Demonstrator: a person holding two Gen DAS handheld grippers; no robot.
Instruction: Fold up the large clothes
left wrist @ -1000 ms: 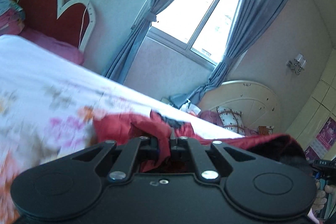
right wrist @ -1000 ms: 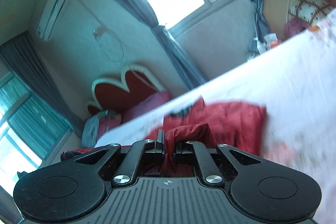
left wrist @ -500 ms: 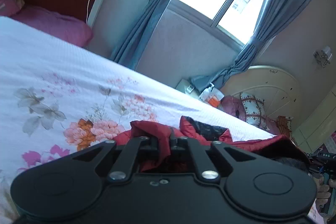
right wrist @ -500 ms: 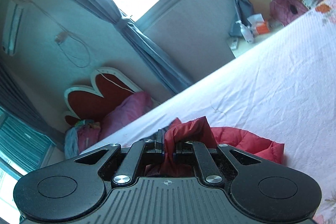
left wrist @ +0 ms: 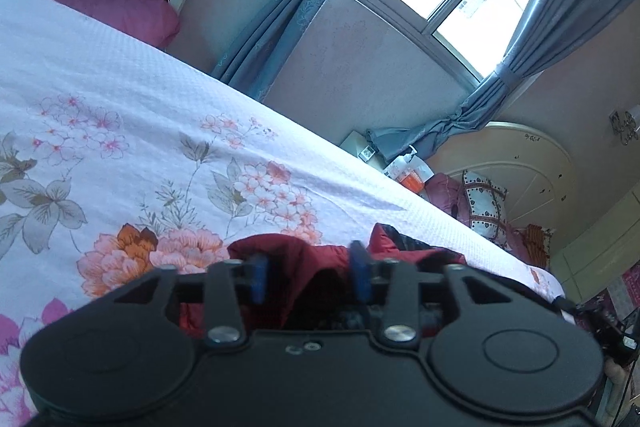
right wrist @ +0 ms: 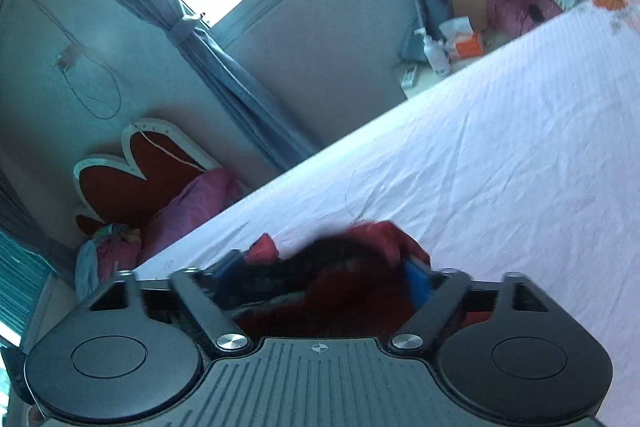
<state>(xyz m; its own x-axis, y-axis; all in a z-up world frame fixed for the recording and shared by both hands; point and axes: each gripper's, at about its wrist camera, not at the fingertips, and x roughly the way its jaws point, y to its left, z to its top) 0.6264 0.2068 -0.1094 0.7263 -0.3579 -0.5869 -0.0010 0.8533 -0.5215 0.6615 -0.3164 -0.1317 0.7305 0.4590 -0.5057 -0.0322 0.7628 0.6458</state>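
Red padded fabric sits between both sets of jaws, which have just been opening: left gripper (left wrist: pixel 310 277) parted, right gripper (right wrist: pixel 320 277) wide, neither pressing it. Looks like a release, with the red jacket (left wrist: pixel 304 259) laid down on the floral bedsheet (left wrist: pixel 140 131). Low on the bed, so the fold should stay put.

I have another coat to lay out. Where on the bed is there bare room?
The floral sheet lies bare from the red jacket up to the pink pillow, and out to the bed's far edge. It is crowded only at the jacket, bunched between both tongs.
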